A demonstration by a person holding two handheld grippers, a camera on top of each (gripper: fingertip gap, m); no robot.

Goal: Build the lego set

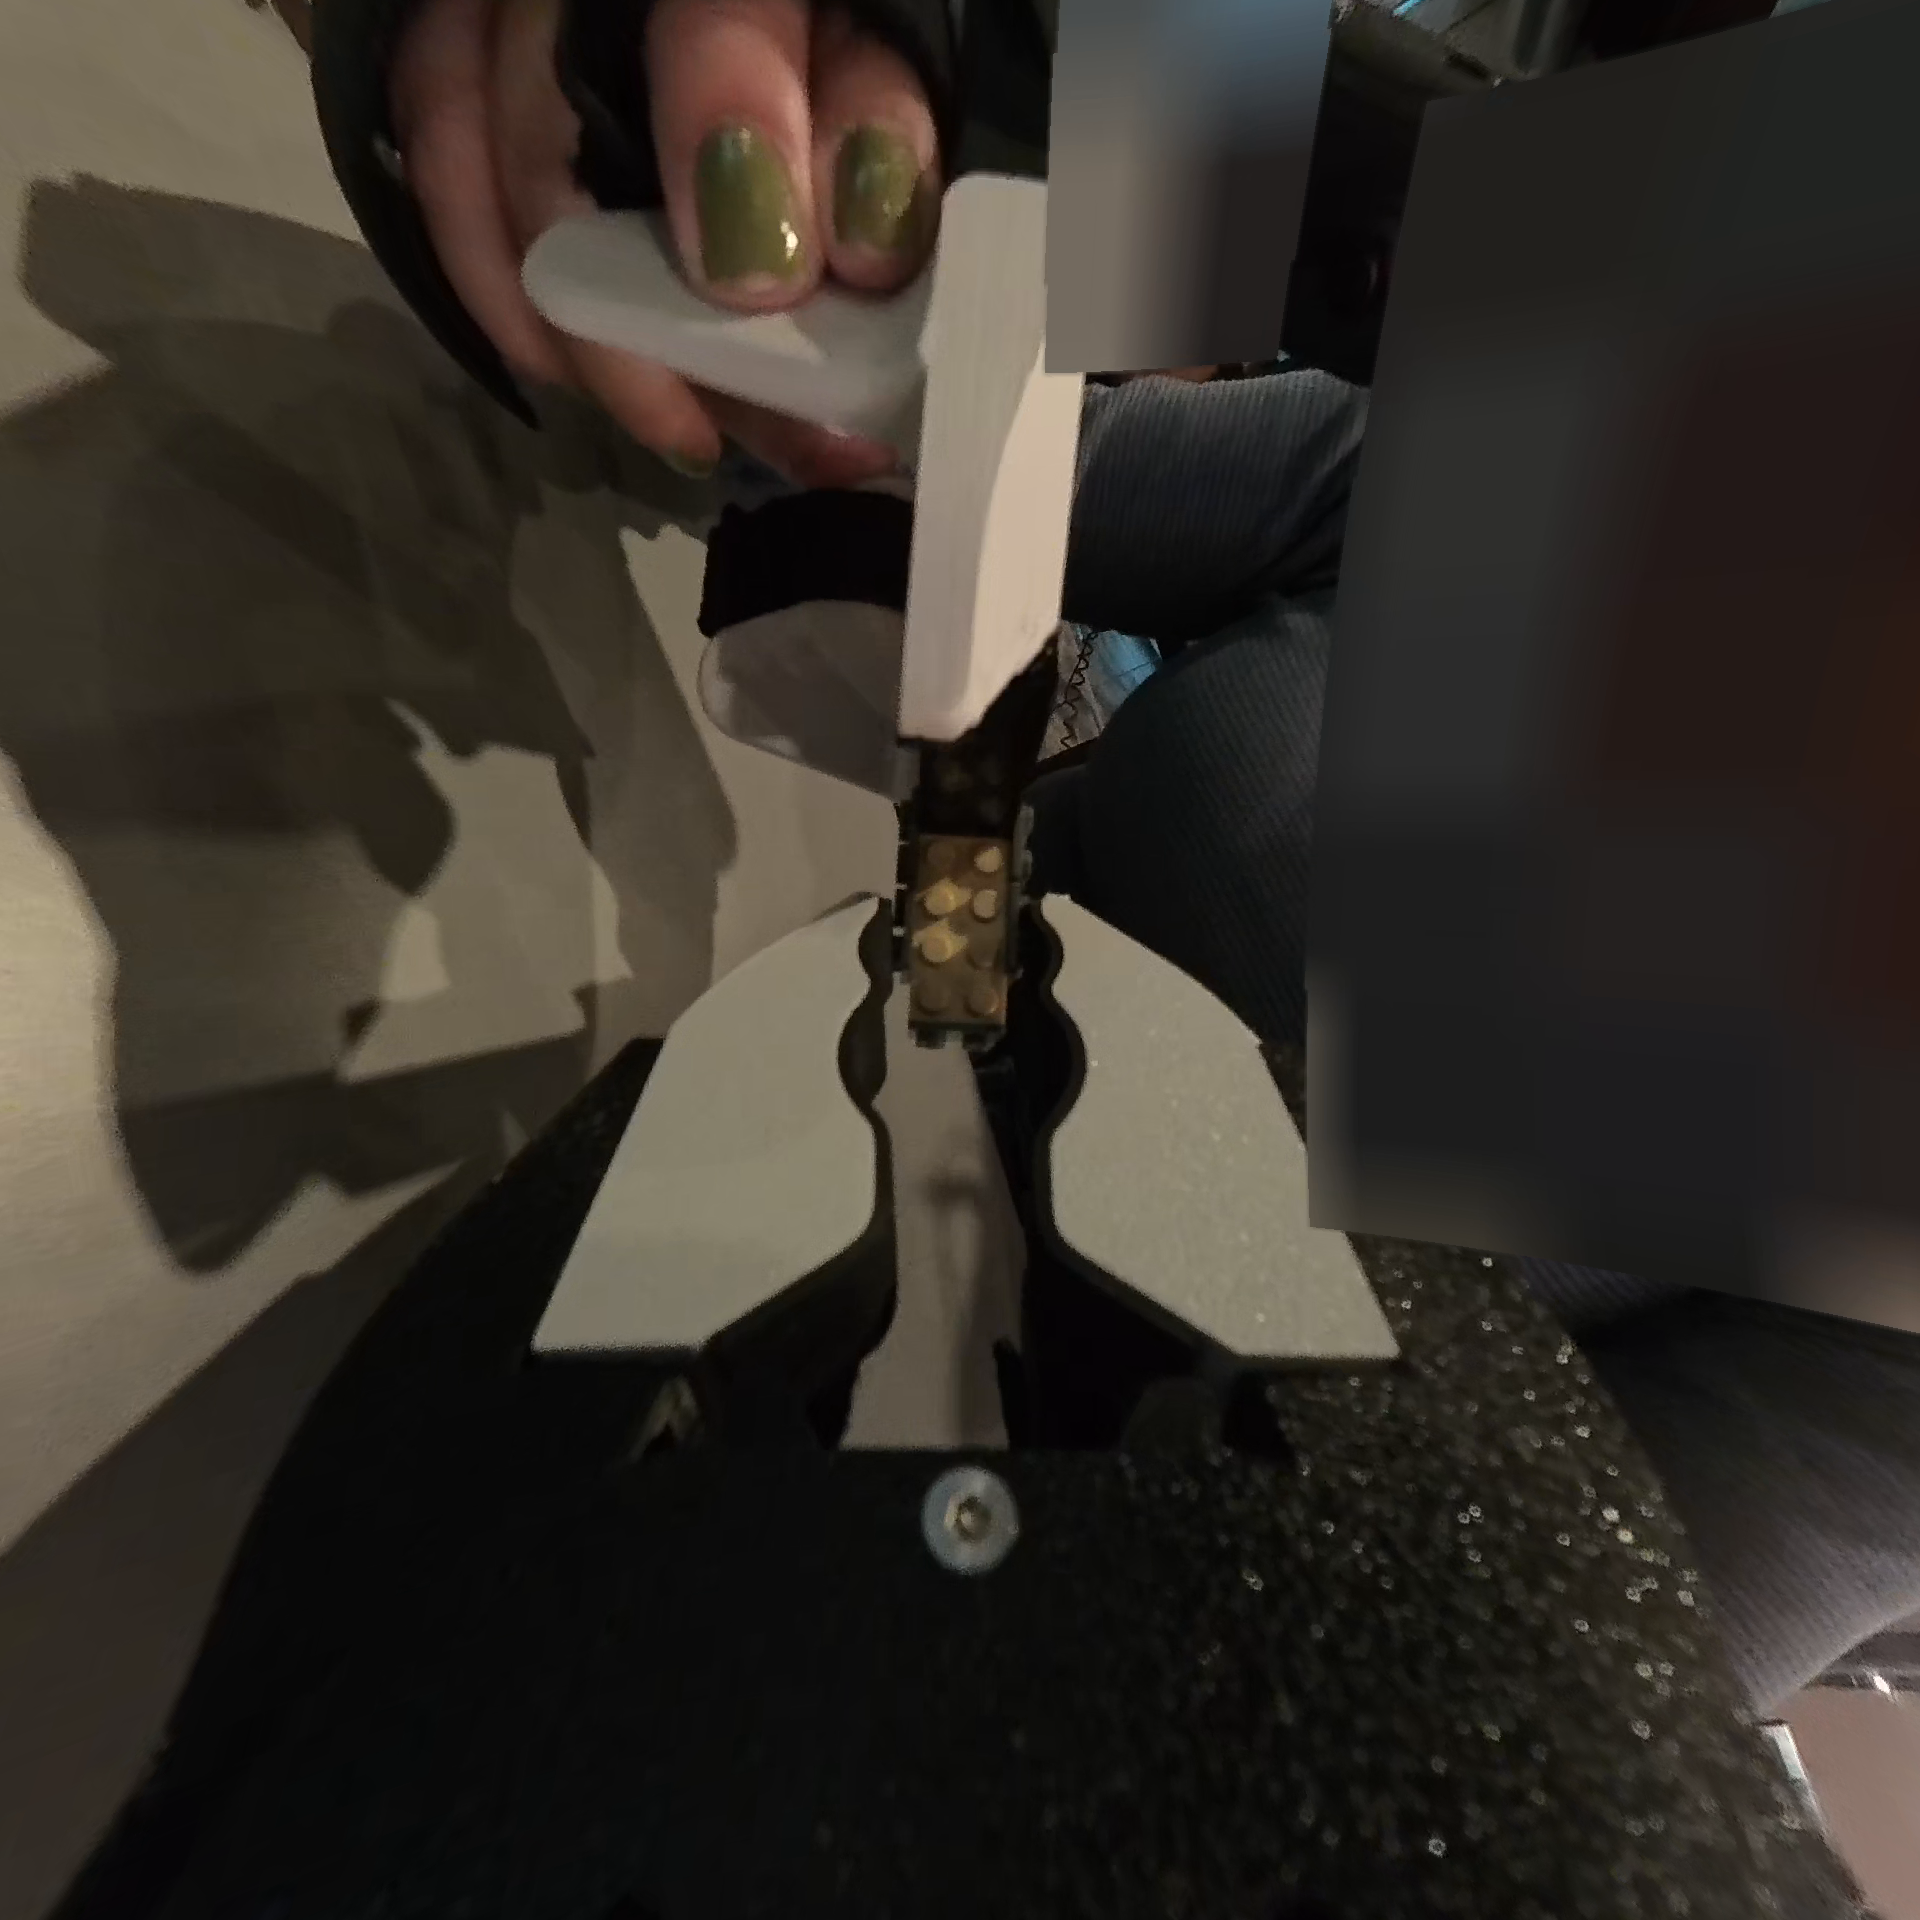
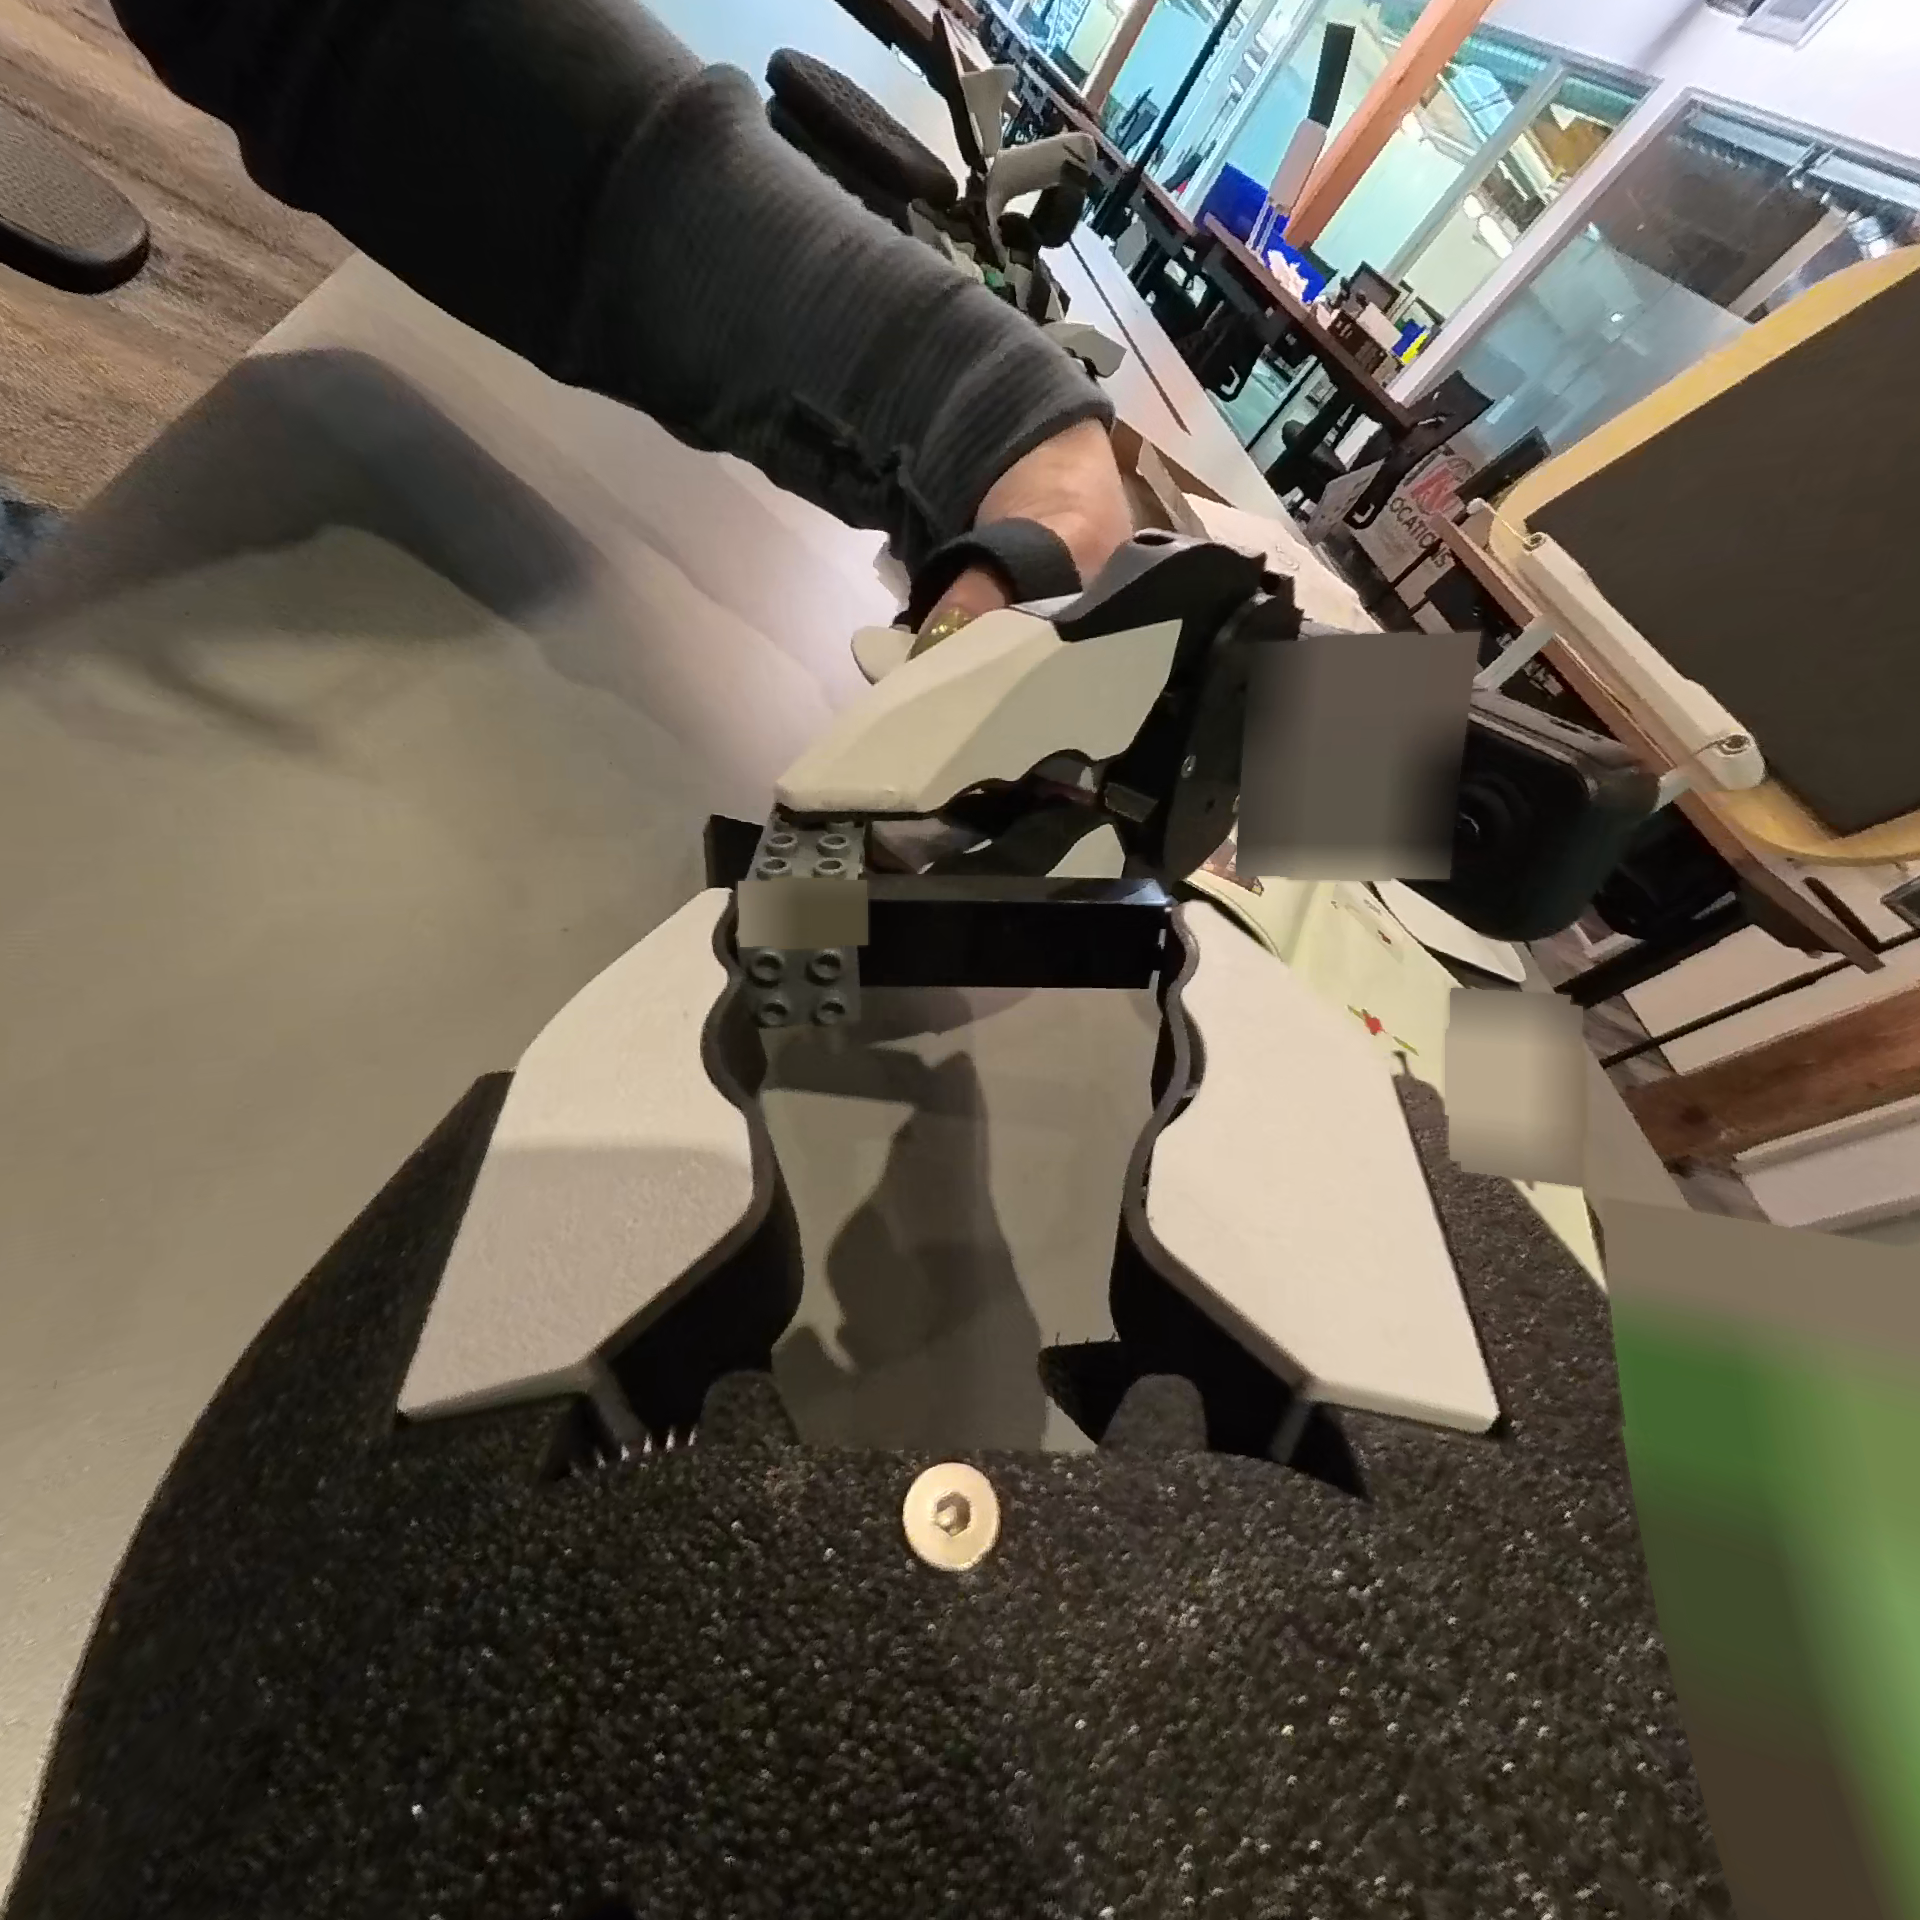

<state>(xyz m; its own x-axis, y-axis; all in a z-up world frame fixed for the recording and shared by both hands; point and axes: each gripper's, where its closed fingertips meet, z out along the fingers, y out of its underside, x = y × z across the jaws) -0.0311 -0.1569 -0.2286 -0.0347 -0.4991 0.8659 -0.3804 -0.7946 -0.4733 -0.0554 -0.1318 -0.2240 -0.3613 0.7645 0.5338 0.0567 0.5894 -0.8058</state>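
A lego assembly is held in the air between both grippers: a long black brick (image 2: 1018, 930) with a grey studded block (image 2: 805, 992) at its left end. My right gripper (image 2: 951, 935) is shut on it lengthwise, one finger at each end. My left gripper (image 1: 956, 920) is shut on the studded block (image 1: 951, 940), whose studs face the left wrist camera; the black brick (image 1: 966, 779) continues beyond it. In the right wrist view the left gripper (image 2: 826, 831) comes in from the upper right and clamps the block's top. In the left wrist view a white finger (image 1: 987, 520) of the right gripper reaches down from above.
A pale grey table (image 2: 260, 831) lies below. A white sheet with small coloured pictures (image 2: 1361, 997) lies to the right. A person's dark sleeve (image 2: 675, 260) and hand (image 1: 623, 260) hold the grippers. Desks, office chairs (image 2: 862, 135) and a wood-framed panel (image 2: 1714, 468) stand behind.
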